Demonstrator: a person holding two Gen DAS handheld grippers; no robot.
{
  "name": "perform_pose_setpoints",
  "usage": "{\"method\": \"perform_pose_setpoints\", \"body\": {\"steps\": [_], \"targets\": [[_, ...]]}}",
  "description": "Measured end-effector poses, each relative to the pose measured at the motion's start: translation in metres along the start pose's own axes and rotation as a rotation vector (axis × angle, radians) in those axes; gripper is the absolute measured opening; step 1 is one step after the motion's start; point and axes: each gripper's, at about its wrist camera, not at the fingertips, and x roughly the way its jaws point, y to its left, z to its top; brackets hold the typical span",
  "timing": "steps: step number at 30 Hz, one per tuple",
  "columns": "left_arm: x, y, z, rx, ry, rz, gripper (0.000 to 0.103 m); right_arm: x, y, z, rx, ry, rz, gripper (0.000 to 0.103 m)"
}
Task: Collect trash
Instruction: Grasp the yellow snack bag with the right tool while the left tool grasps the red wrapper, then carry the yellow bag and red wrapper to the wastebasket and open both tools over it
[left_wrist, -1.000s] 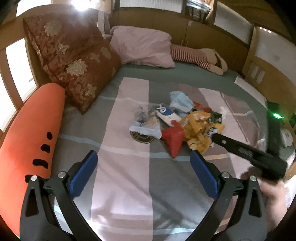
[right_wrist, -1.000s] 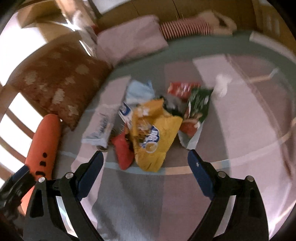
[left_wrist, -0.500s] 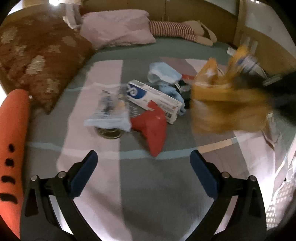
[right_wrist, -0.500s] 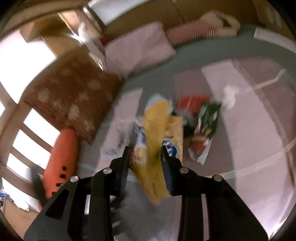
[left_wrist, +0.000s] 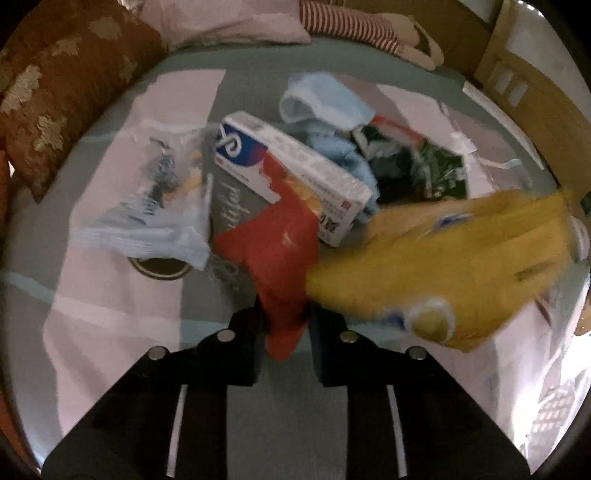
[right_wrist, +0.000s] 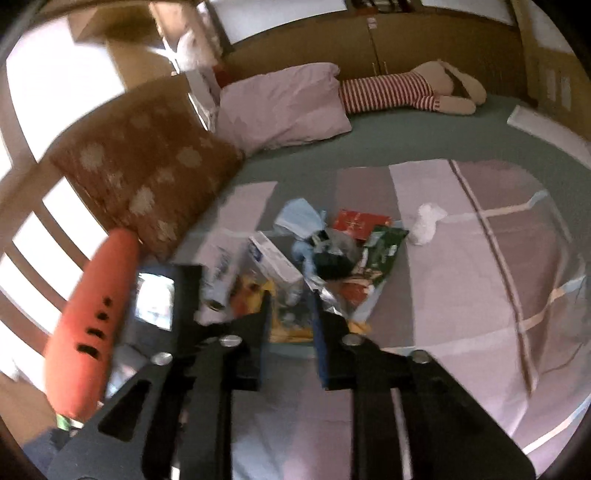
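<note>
Two grippers work over a trash pile on a bed. Left gripper: its jaws are closing, and the pads press the lower tip of a red wrapper between them. Just beyond the jaws lies a white box; to their left, a clear bag over a round lid; farther out, a blue mask and a green packet. To the right hangs a blurred yellow bag. Right gripper: its jaws are opening, with the yellow bag's edge between them; whether the pads touch it cannot be told. Beyond lie the box, mask, green packet and a red packet. Far left: an orange cushion.
</note>
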Motion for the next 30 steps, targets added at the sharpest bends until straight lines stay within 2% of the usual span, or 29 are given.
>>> {"method": "perform_pose_setpoints", "body": {"steps": [2,3,6,9,11,14,16,19,21,22,23,25,26,27,30], "targets": [[-0.022,0.005,0.0,-0.01,-0.019,-0.022,0.021,-0.003,-0.002,-0.002,-0.02,-0.04,-0.069,0.081],[-0.038,0.008,-0.001,-0.01,-0.038,-0.04,0.021,-0.003,-0.003,-0.002,-0.028,-0.042,-0.083,0.084],[-0.09,0.011,-0.002,0.008,-0.116,-0.079,0.021,0.01,-0.009,-0.006,-0.023,0.01,-0.085,0.084],[-0.148,0.016,-0.012,0.02,-0.254,-0.093,0.021,0.029,-0.011,-0.012,0.004,0.082,-0.083,0.084],[-0.182,0.02,-0.024,0.009,-0.35,-0.133,0.021,0.04,-0.01,-0.016,0.017,0.125,-0.093,0.084],[-0.212,0.019,-0.044,0.008,-0.457,-0.118,0.021,0.06,-0.009,-0.027,0.053,0.226,-0.103,0.084],[-0.219,0.02,-0.056,-0.004,-0.488,-0.11,0.021,0.074,-0.01,-0.036,0.094,0.297,-0.113,0.084],[-0.217,0.016,-0.064,-0.001,-0.476,-0.121,0.021,0.099,-0.016,-0.057,0.189,0.437,-0.093,0.084],[-0.215,0.015,-0.063,0.009,-0.471,-0.113,0.021,0.111,-0.018,-0.067,0.238,0.491,-0.04,0.082],[-0.217,0.018,-0.063,0.009,-0.472,-0.11,0.021,0.111,-0.016,-0.067,0.236,0.472,-0.016,0.077],[-0.217,0.02,-0.062,0.003,-0.472,-0.11,0.021,0.109,-0.013,-0.064,0.209,0.454,-0.007,0.053],[-0.215,0.023,-0.059,-0.013,-0.471,-0.117,0.021,0.1,-0.008,-0.058,0.19,0.414,0.02,0.036],[-0.215,0.026,-0.059,-0.018,-0.472,-0.116,0.021,0.092,-0.005,-0.053,0.189,0.389,0.044,0.02],[-0.215,0.027,-0.059,-0.021,-0.475,-0.112,0.021,0.08,-0.001,-0.046,0.177,0.355,0.07,0.012],[-0.216,0.03,-0.059,-0.027,-0.472,-0.113,0.021,0.021,0.027,-0.026,0.039,0.157,0.078,0.012]]}}
